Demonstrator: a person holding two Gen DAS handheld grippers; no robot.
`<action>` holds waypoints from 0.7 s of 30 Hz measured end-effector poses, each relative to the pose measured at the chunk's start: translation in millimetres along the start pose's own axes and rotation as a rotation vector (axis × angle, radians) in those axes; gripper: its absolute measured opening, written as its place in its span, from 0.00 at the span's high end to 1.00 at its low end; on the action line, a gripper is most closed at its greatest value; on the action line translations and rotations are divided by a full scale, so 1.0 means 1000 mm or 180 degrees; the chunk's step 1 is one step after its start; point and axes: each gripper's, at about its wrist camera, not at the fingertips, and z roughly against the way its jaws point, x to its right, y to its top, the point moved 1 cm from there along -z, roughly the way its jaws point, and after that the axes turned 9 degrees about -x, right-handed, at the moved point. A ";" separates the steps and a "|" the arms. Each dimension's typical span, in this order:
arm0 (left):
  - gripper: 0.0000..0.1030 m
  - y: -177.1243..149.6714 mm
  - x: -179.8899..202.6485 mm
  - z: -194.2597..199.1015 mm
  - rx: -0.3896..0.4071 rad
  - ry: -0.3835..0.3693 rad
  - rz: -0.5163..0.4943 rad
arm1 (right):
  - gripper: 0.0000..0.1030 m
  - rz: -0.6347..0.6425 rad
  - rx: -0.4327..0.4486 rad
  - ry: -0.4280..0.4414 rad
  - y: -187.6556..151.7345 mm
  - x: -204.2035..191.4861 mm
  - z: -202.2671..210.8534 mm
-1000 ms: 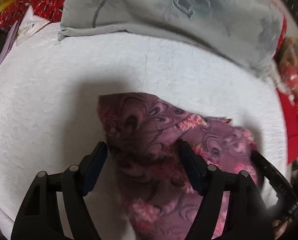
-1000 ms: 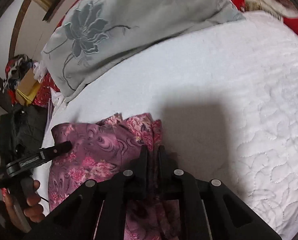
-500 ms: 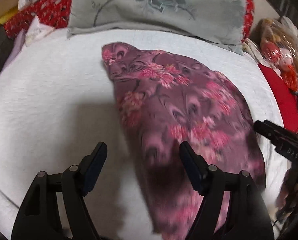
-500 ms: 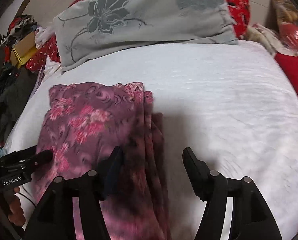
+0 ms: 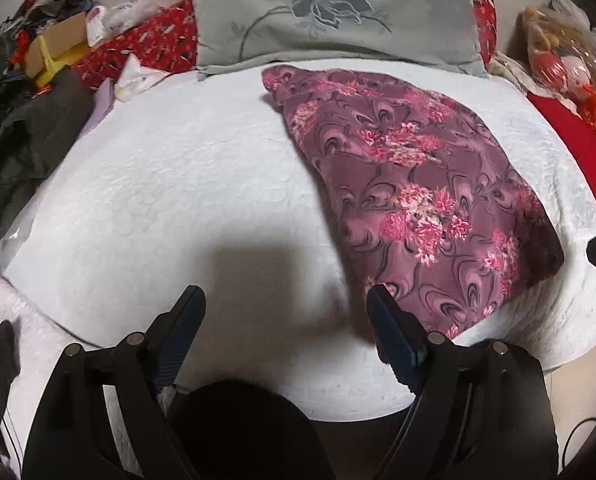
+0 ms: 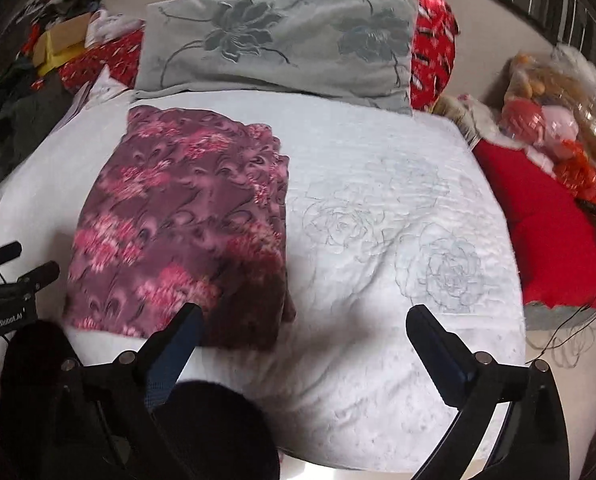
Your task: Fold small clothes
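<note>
bed: I see a white quilted cover filling most of both wrist views, stitched flower outlines on its right half.
pillow: grey pillow with a dark flower print lies along the far edge of the cover.
garment: purple floral garment lies folded flat on the cover, far corner just short of the pillow.
left gripper: jaws spread wide, nothing between them. Garment sits ahead and right; its near edge is by the right finger tip, contact unclear.
right gripper: jaws spread wide, holding nothing, only bare cover between them. Garment is ahead and left; its near corner is just past the left finger tip.
</note>
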 end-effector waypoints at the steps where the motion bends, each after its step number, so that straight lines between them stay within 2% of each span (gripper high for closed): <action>1: 0.18 -0.001 -0.001 0.002 0.0024 0.0018 0.0032 | 0.00 0.0017 0.0044 -0.0039 -0.003 -0.002 0.004; 5: 0.18 -0.006 0.001 0.008 0.0030 0.0022 0.0058 | 0.00 0.0002 0.0184 0.0003 -0.009 -0.008 0.018; 15: 0.18 -0.011 0.015 0.026 0.0093 -0.0141 0.0025 | 0.00 -0.0160 0.0206 0.0182 -0.017 -0.009 0.026; 21: 0.18 -0.014 0.021 0.032 0.0103 -0.0293 -0.0009 | 0.00 -0.0223 0.0200 0.0183 -0.020 -0.004 0.029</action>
